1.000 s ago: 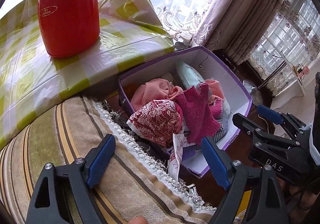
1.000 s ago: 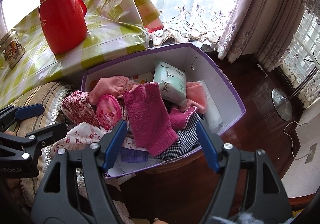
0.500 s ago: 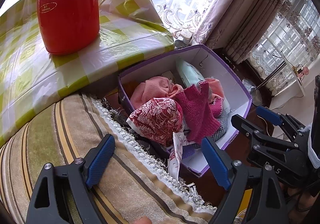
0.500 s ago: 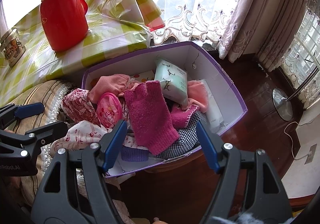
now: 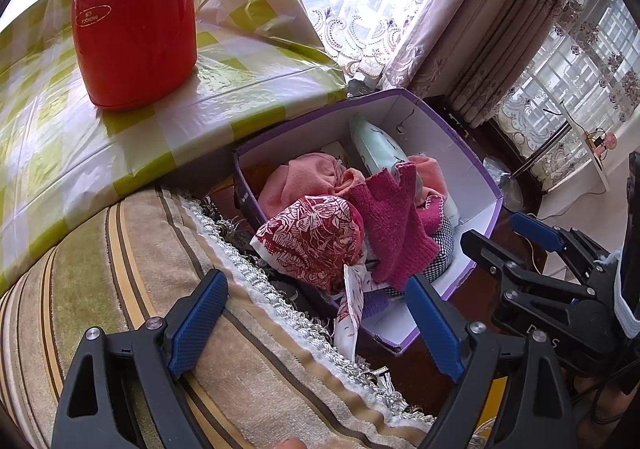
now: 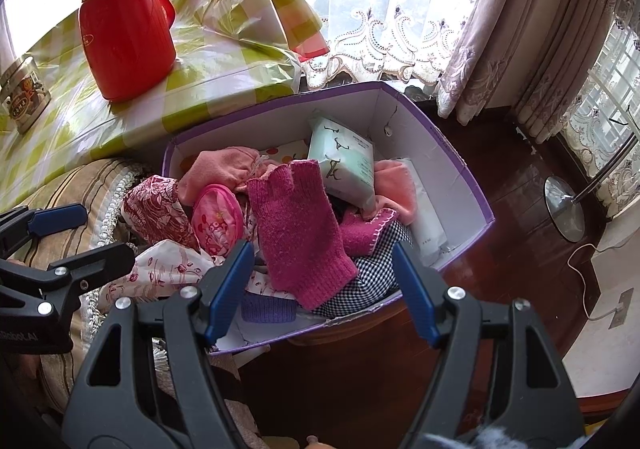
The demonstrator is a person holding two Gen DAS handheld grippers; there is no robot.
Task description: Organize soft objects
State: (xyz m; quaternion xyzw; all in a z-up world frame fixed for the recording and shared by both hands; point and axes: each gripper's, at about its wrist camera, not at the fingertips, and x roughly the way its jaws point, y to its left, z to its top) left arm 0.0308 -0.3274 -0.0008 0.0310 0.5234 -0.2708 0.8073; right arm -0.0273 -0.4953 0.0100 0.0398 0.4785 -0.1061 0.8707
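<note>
We hold both grippers above the purple box (image 6: 460, 169), where the soft things lie heaped: the magenta glove (image 6: 298, 227) on top, the red-patterned cloth (image 5: 316, 237) spilling over the near rim. The right gripper (image 6: 324, 289) has its jaws spread and empty; the left gripper (image 5: 316, 323), above the striped cushion (image 5: 120, 289), likewise. We judge the glove the next pick: drop straight down and pinch its cuff, not the cloths beneath. Only the right view shows the pink pouch (image 6: 218, 219) and the tin (image 6: 24, 93).

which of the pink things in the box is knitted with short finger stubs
The magenta fingerless glove, lying on top of the pile; the round pink pouch beside it is smooth and printed.
</note>
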